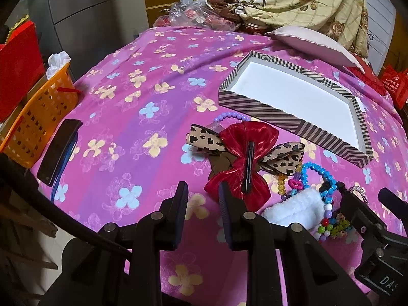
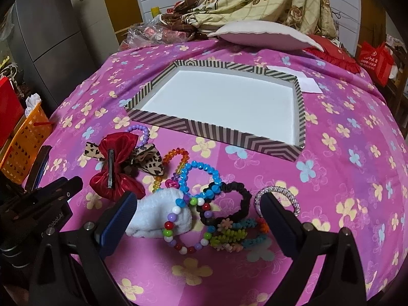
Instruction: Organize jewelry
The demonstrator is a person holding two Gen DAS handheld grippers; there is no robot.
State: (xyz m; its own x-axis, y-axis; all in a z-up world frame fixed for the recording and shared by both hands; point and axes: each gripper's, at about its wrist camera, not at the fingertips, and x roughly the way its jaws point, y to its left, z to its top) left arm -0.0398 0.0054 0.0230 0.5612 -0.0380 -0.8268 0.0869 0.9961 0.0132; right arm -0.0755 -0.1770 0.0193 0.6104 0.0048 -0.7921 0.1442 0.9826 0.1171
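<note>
A striped box [image 2: 270, 142] with a white inside lies open on the pink flowered cloth; it also shows in the left wrist view [image 1: 293, 119]. In front of it is a pile of jewelry: a red and leopard bow clip [image 1: 242, 153] [image 2: 114, 168], a blue bead bracelet [image 2: 204, 176], a black scrunchie [image 2: 229, 204], a white fluffy piece [image 2: 158, 216], a multicolour bead bracelet [image 2: 178, 227] and a sparkly bangle [image 2: 285, 196]. My left gripper [image 1: 204, 191] is open, just left of the bow. My right gripper [image 2: 197, 204] is open wide, straddling the pile.
An orange basket [image 1: 38, 122] and a dark phone-like slab [image 1: 58, 153] are at the left edge of the cloth. A pillow [image 2: 265, 35], a blanket and plastic bags lie at the far side. A white paper [image 2: 306, 81] lies behind the box.
</note>
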